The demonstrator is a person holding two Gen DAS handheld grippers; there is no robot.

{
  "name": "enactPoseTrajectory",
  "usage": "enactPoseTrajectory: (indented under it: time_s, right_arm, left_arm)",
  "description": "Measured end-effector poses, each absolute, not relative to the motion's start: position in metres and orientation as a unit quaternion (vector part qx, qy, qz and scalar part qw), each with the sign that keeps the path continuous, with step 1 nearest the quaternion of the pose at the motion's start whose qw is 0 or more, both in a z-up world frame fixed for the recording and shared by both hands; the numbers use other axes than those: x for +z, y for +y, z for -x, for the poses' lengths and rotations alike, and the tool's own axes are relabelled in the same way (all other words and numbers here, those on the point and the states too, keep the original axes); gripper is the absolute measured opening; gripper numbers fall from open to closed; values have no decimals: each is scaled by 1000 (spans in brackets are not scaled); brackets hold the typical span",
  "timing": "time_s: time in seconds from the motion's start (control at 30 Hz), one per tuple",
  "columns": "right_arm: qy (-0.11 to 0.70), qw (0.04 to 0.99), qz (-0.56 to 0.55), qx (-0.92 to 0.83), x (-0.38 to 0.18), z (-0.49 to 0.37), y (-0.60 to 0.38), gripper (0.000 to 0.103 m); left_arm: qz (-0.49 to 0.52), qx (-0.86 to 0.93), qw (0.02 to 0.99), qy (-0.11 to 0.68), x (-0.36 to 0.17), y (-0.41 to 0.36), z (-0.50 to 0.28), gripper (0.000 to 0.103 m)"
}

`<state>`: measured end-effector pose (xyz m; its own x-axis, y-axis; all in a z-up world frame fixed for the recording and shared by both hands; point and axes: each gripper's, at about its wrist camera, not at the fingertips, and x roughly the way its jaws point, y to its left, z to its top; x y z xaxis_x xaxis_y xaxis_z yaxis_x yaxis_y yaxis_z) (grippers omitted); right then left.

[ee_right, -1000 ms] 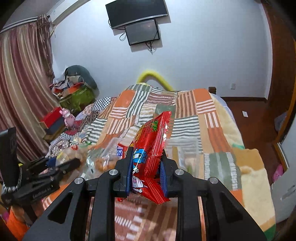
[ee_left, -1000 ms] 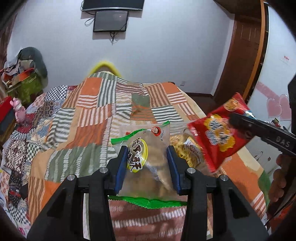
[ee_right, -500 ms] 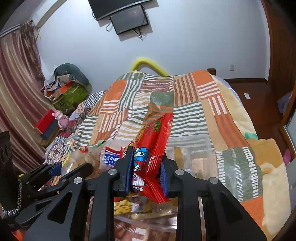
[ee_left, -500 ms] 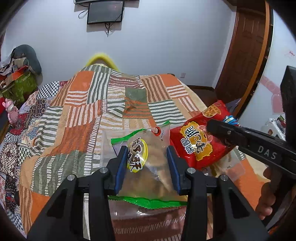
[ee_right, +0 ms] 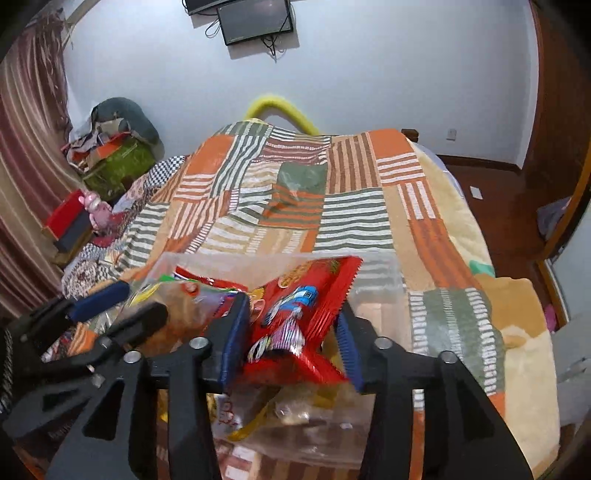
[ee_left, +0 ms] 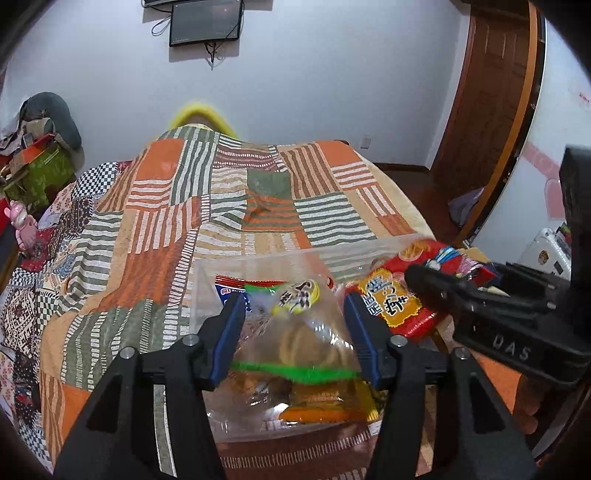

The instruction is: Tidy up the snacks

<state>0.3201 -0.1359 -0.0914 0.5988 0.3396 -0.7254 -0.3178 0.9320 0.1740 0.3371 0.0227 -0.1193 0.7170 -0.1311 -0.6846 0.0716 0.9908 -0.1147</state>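
Observation:
A clear plastic box [ee_left: 258, 264] of snack packets sits on the patchwork bed. My left gripper [ee_left: 293, 332] is open over it, and a clear cookie bag with a green strip [ee_left: 306, 339] lies loose between its fingers. My right gripper [ee_right: 291, 339] is open too; the red snack packet [ee_right: 295, 317] lies tilted between its fingers over the box [ee_right: 380, 280]. In the left wrist view the red packet [ee_left: 399, 299] rests at the box's right side under the right gripper. The left gripper shows at the left of the right wrist view [ee_right: 122, 306].
The patchwork blanket [ee_left: 229, 206] covers the bed. Cluttered boxes and a pink toy [ee_right: 96, 210] stand at the bed's left. A wooden door [ee_left: 487, 92] and bare floor lie to the right. Screens [ee_left: 205, 22] hang on the far wall.
Both grippers came down over the clear box and their jaws opened. The cookie bag and the red packet slackened and sank toward the box's contents.

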Motion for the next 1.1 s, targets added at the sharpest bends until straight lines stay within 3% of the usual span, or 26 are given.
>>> enactPoseTrajectory:
  time_s: [0.17,0.53,0.83,1.1]
  right_arm:
    - [397,899,-15,185,-79,-308,-145,54]
    - [309,931,-3,195,-9,-243,-165,55]
    - [212,956,0,203,46,-176,-171,58]
    - [168,966,2,198,54,-139,-171,74]
  left_arm:
    - [46,-53,933,354,-101,26,-319,56]
    - [41,-40,967,249,-21,33,-231,56]
    - [32,-33,987,156,33,26,-149,65]
    - [33,-31,991,123,49,21,-103,74]
